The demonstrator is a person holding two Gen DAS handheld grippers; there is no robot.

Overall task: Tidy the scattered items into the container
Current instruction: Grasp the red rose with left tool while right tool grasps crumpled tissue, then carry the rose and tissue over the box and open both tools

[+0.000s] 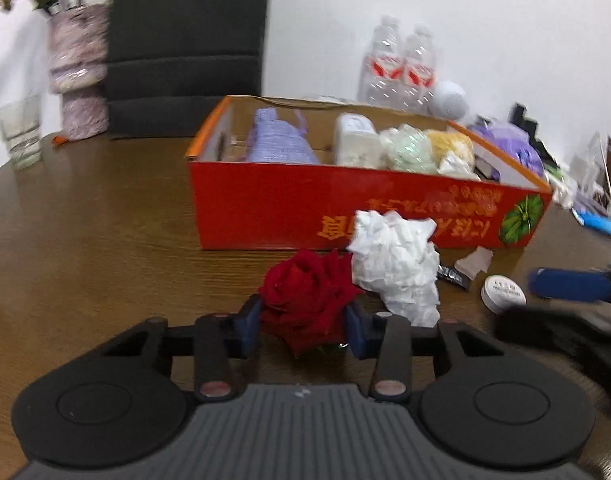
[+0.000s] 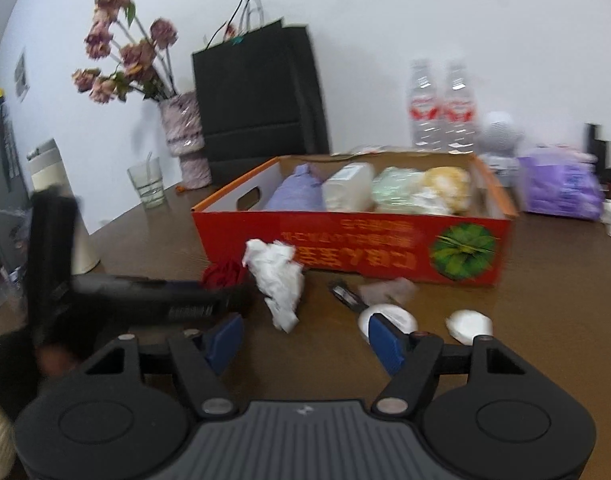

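Clamping the left hand-held gripper [image 1: 303, 326] on the rose [image 1: 305, 296]; right hand-held gripper [image 2: 305, 340] wide open, empty. Box [image 1: 265, 216] partly filled; tissue [image 1: 397, 264], lid [image 1: 502, 294] left on desk [image 1: 105, 248].

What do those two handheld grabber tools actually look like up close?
Both look alike. The left gripper and right gripper each have a ribbed grey body flanked by two round black discs, black linkage bars with silvery pivot pins, and blue padded fingers. No cables show.

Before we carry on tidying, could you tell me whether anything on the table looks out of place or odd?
Yes: the red box stands upside down to its printing, with the lettering inverted. In front of it, loose litter lies on the table: a crumpled white tissue, a round white lid and a red rose.
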